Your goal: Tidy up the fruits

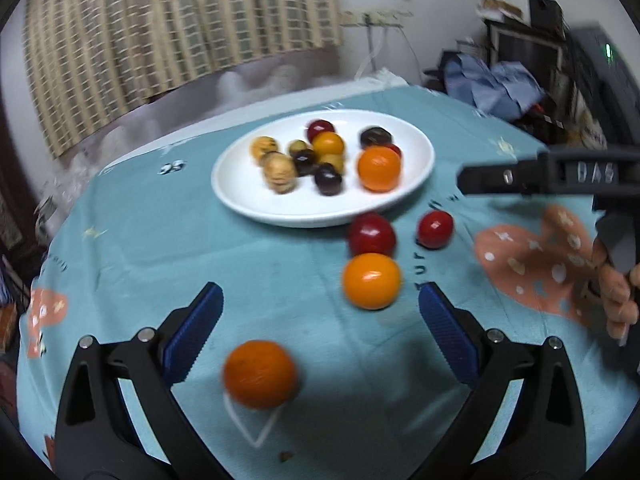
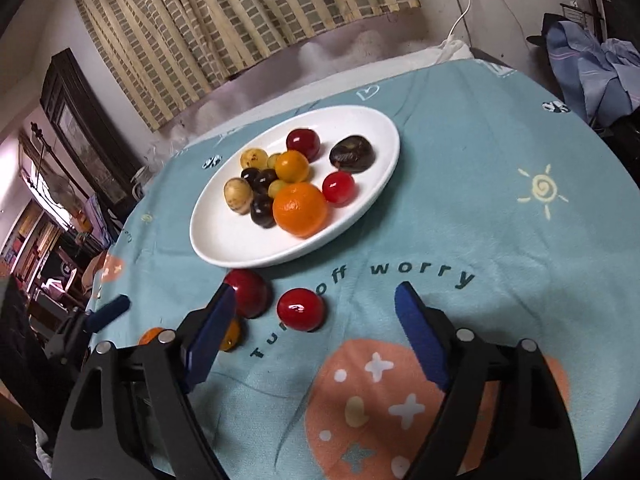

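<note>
A white plate [image 1: 248, 200] holds a big orange [image 1: 379, 169] and several small red, dark and yellow fruits. Loose on the teal cloth lie a dark red fruit [image 1: 371, 235], a small red fruit [image 1: 435, 229] and two oranges [image 1: 372, 281] [image 1: 260, 374]. My left gripper [image 1: 320, 294] is open; the nearer orange sits low between its jaws, untouched by the pads. My right gripper [image 2: 316, 292] is open over the cloth, with the small red fruit [image 2: 300, 310] just ahead between its tips and the dark red fruit [image 2: 250, 296] beside its left finger [image 2: 212, 332]. An orange [image 2: 234, 334] is half hidden behind that finger.
The table carries a teal cloth [image 2: 500, 220] printed with words and a peach mushroom [image 2: 384, 408]. A hand [image 1: 616, 300] holds the right gripper at the left wrist view's right edge. A curtain [image 2: 248, 12] hangs behind; clothes [image 2: 592, 68] are piled at the far right.
</note>
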Demonstrator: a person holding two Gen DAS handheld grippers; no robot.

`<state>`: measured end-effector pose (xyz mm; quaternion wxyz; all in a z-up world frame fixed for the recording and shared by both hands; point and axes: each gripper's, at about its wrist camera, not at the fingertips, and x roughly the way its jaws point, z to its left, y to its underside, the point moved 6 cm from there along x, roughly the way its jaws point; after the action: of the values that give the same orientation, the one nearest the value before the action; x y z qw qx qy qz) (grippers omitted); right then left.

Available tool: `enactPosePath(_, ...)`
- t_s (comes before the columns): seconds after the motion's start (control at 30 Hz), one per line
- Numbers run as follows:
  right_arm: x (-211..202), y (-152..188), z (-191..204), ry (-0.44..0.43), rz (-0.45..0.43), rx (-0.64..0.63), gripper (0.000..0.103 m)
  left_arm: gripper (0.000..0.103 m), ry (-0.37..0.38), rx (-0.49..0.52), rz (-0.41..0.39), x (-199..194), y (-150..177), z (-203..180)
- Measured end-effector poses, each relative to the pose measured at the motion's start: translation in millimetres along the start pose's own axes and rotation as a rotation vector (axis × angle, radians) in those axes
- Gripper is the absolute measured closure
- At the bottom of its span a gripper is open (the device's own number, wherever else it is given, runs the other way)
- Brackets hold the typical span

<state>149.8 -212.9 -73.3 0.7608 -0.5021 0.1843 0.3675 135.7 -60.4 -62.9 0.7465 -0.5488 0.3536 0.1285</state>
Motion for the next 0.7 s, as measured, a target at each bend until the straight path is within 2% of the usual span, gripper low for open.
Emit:
enactPosePath(0.1,4,-3,5,-0.005,0.014,0.009,0.021,0.004,0.025,0.029,0.019,9,-2,-10)
enactPosePath(0.2,6,-1,9,-0.007,0.029,-0.002,0.021,0.013,0.052,0.031,0.021,15,-7,-17)
enactPosePath(0.3,7,0,10,-0.009,0.034,-0.003,0.021,0.034,0.114,0.009,0.051,26,-11,-21)
enactPosePath(0.37,8,0,7,-0.012,0.039,0.009,0.021,0.053,0.137,0.009,0.079,34,-8,-26)
enactPosePath(0.43,10,1,4,-0.019,0.048,0.025,0.021,0.054,0.128,0.019,0.091,40,-6,-29)
enactPosePath(0.53,12,2,4,-0.024,0.051,0.028,0.021,0.061,0.125,0.012,0.103,46,-3,-29)
enactPosePath(0.6,13,3,6,-0.021,0.052,0.018,0.021,0.061,0.155,-0.020,0.106,47,-2,-25)
enactPosePath(0.7,17,6,8,-0.018,0.061,0.002,0.022,0.062,0.138,-0.027,0.096,43,-1,-19)
